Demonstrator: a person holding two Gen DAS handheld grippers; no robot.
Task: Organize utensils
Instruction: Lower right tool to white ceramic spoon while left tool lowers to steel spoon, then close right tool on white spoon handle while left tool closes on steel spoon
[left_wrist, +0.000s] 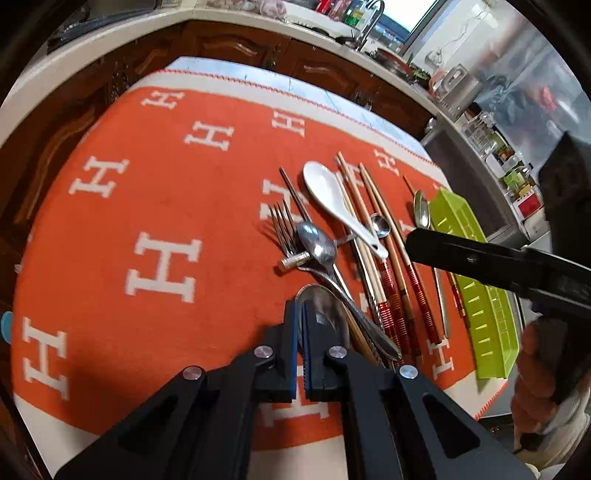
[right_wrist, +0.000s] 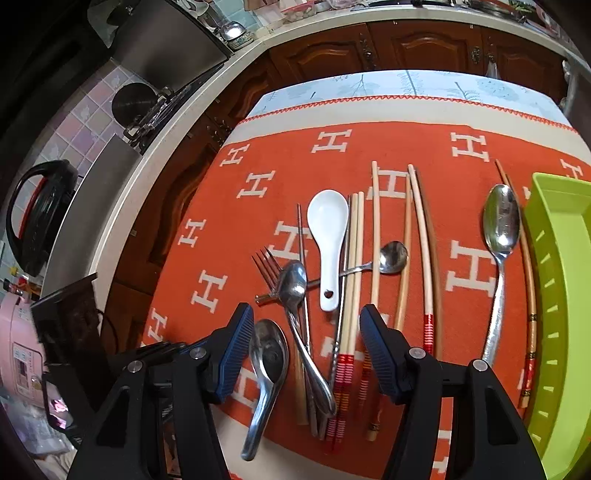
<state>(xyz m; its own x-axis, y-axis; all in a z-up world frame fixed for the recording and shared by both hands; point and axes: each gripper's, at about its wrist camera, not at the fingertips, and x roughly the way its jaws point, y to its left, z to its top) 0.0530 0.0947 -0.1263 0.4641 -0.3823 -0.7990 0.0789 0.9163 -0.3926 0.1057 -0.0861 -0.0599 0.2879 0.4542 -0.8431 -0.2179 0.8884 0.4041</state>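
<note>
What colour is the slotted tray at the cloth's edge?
Lime green tray, with pale slot marks along its wall; it shows best in the right wrist view.

One fork (right_wrist: 266, 266), one white ceramic spoon (right_wrist: 328, 236), four metal spoons (right_wrist: 501, 225), one green tray (right_wrist: 565, 280)

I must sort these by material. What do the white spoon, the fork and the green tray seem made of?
White spoon: probably glazed ceramic, glossy and opaque; possibly melamine.
Fork: metal, likely steel; grey, shiny tines.
Green tray: plastic, uniform bright colour, moulded slots.
</note>
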